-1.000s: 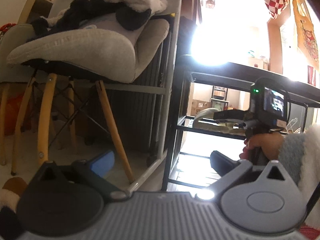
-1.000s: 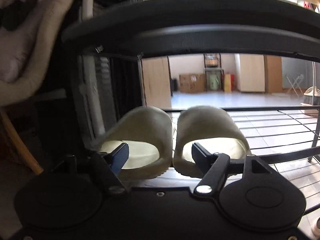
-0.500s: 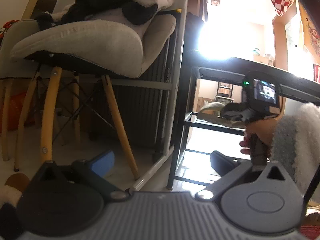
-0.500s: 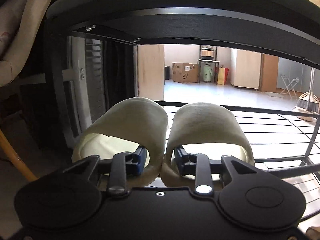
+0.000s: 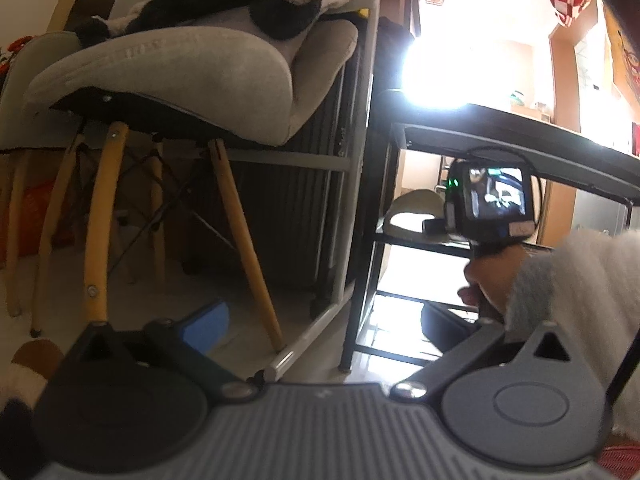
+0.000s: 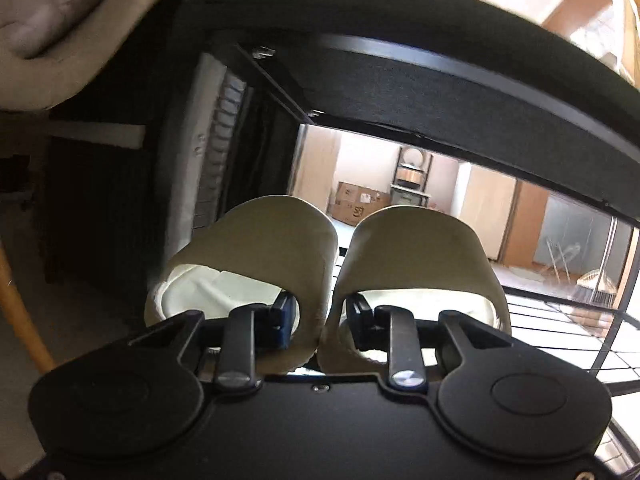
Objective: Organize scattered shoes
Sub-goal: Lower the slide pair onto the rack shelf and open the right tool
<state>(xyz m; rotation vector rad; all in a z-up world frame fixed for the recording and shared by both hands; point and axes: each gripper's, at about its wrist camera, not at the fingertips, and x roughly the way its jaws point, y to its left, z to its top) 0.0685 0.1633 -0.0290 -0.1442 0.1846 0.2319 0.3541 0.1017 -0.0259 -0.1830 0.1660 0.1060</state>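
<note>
**Slipper pair pinched at the rack's middle shelf**

You had the right gripper (image 6: 318, 316) closing on a pair of cream slippers (image 6: 280, 248), one finger inside each shoe, so the two inner walls were squeezed together between the pads. The jaws stood nearly together, still drawing in, with both walls between them. In the left wrist view the pair sat at the left end of the black shoe rack's (image 5: 400, 236) wire middle shelf, toes pointing into the rack.

Your left gripper (image 5: 320, 336) hung low in front of the rack, beside the grey chair (image 5: 180, 80), holding nothing. Only its blue left pad showed; the other finger was hidden, so I could not tell whether it stood open.

Handling, as judged: the slippers looked like light, soft foam with thick, rounded uppers. The walls should give under the pads, so the pinch probably held by squash, not friction. Gripping both inner walls near the mouth kept the pair together, but either shoe could sag or twist out if swung fast. A dark shoe (image 5: 444, 326) lay on the rack's bottom level.
</note>
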